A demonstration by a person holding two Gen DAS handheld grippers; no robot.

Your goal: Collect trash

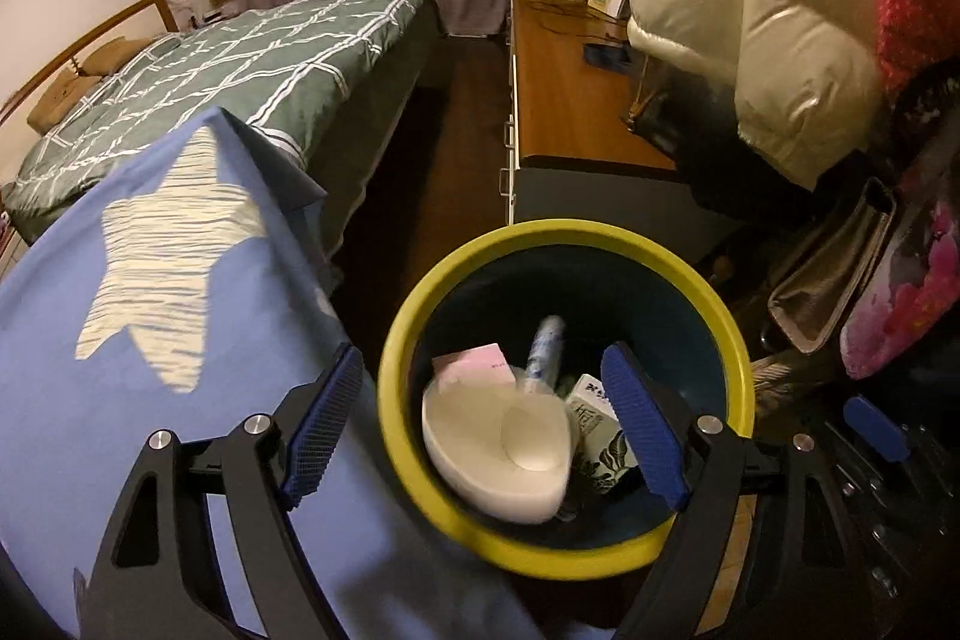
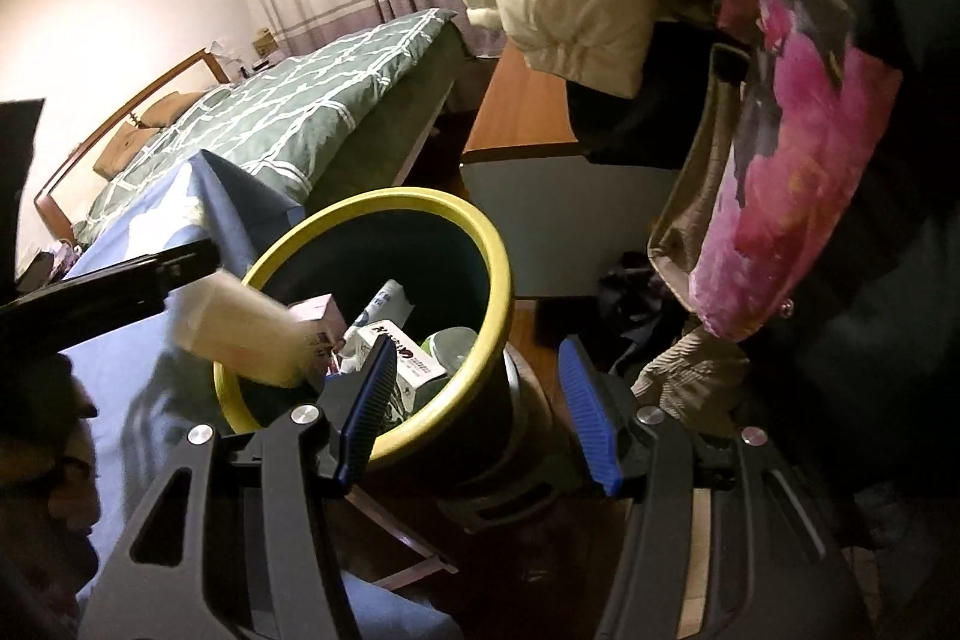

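Hovering over a blue star-print cover [image 1: 120,370] at the foot of a green-checked bed [image 1: 240,64], close beside a yellow-rimmed, dark-walled trash bin [image 1: 393,400] standing on the floor near a wooden desk [image 1: 570,100]. Appears to be the drop-off step of the collection: left gripper [image 1: 480,364] poised directly above the bin mouth with blue pads spread wide and gripping nothing, right gripper [image 2: 477,346] likewise wide and empty, low at the near rim. Inside or just above the mouth, blurred as if falling, a pale white tub [image 1: 498,448] touching neither pad; impossible to tell whether landed or in mid-air. Around it, in descending size: a green-and-white printed box [image 1: 600,436] against the right wall, a pink-and-white carton [image 1: 474,361] toward the back, a white tube [image 1: 543,346] with blue lettering standing on end between them. Looks only partly filled, with room to spare. Calls next, most likely, for lifting both claws clear of the rim and turning to seek more litter on the cover or the desk, none plainly identifiable from here. Worth keeping the right claw off the rim to avoid tipping the bin.
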